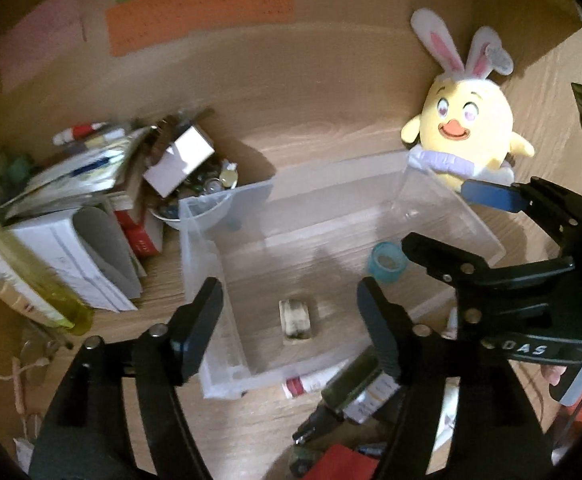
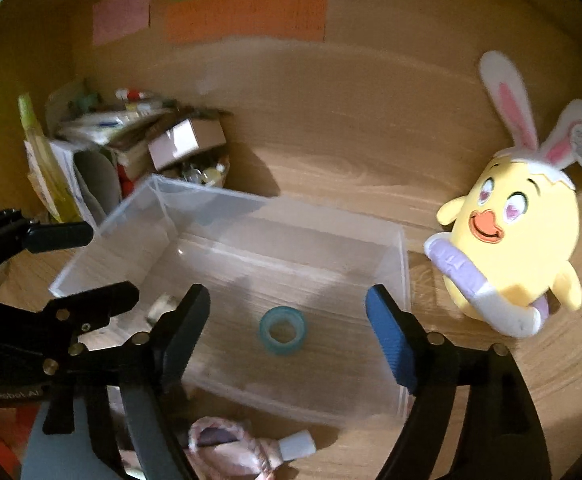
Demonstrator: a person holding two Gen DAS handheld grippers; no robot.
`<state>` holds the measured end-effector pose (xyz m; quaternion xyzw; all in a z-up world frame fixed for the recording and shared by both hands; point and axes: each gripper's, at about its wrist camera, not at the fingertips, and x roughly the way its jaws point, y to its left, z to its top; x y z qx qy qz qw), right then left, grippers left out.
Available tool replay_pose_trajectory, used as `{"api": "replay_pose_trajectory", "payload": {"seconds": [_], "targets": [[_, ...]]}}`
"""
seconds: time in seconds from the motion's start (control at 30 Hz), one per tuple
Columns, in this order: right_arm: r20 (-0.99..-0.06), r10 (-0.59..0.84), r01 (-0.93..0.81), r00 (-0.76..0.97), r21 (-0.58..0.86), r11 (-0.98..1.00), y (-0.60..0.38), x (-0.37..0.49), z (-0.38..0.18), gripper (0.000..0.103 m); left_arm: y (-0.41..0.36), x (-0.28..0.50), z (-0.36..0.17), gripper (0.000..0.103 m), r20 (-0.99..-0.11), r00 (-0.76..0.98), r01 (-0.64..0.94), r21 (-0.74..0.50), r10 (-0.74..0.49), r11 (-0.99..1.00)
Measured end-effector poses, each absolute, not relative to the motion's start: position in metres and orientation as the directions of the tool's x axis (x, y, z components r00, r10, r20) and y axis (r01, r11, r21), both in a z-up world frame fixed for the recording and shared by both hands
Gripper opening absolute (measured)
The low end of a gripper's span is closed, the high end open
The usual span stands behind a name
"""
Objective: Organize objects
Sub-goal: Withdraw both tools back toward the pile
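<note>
A clear plastic box (image 1: 227, 196) (image 2: 211, 196) stands on the wooden desk. Inside it lie a small pale block-like item (image 1: 295, 318) (image 2: 163, 306) and a blue tape roll (image 1: 387, 261) (image 2: 283, 330). My left gripper (image 1: 289, 300) (image 2: 105, 264) hangs open above the box's left part, over the pale item, with nothing between its pads. Over the right part my right gripper (image 2: 287, 300) (image 1: 451, 220) stands open too, the tape roll below it and untouched. A yellow plush chick with rabbit ears (image 1: 467, 136) (image 2: 519, 248) sits just right of the box.
A pile of papers, cartons and a bowl of small things (image 1: 207, 200) crowds the left of the box. A dark bottle (image 1: 355, 388), a white tube (image 1: 315, 380) and pink cloth (image 2: 227, 452) lie in front. Coloured notes (image 1: 199, 12) hang on the back wall.
</note>
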<state>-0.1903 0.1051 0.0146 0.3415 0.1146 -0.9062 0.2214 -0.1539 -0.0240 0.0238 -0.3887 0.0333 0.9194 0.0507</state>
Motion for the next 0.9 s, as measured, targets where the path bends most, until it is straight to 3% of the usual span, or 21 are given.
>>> {"api": "replay_pose_trajectory", "payload": {"seconds": [0.1,0.4,0.57,0.9], "targets": [[-0.645,-0.350,0.487,-0.679,-0.039,-0.873,0.109,-0.175,0.024,0.083,-0.027,-0.134,0.031,0.083,-0.695,-0.717,-0.108,0.030,0.056,-0.994],[-0.599,-0.383,0.492,-0.703,-0.021,-0.870,0.123,-0.130,0.039,0.085,-0.035,-0.082,0.044,0.096,-0.618,-0.786,-0.039,0.044,0.004,-0.998],[-0.602,-0.384,0.485,-0.700,-0.006,-0.875,0.133,-0.111,0.032,0.087,-0.038,-0.061,0.040,0.097,-0.611,-0.792,-0.021,0.037,-0.006,-0.999],[-0.637,-0.390,0.478,-0.665,0.039,-0.877,0.148,-0.085,0.007,0.087,-0.050,-0.034,0.006,0.097,-0.686,-0.728,0.020,-0.037,0.011,-0.999]]}}
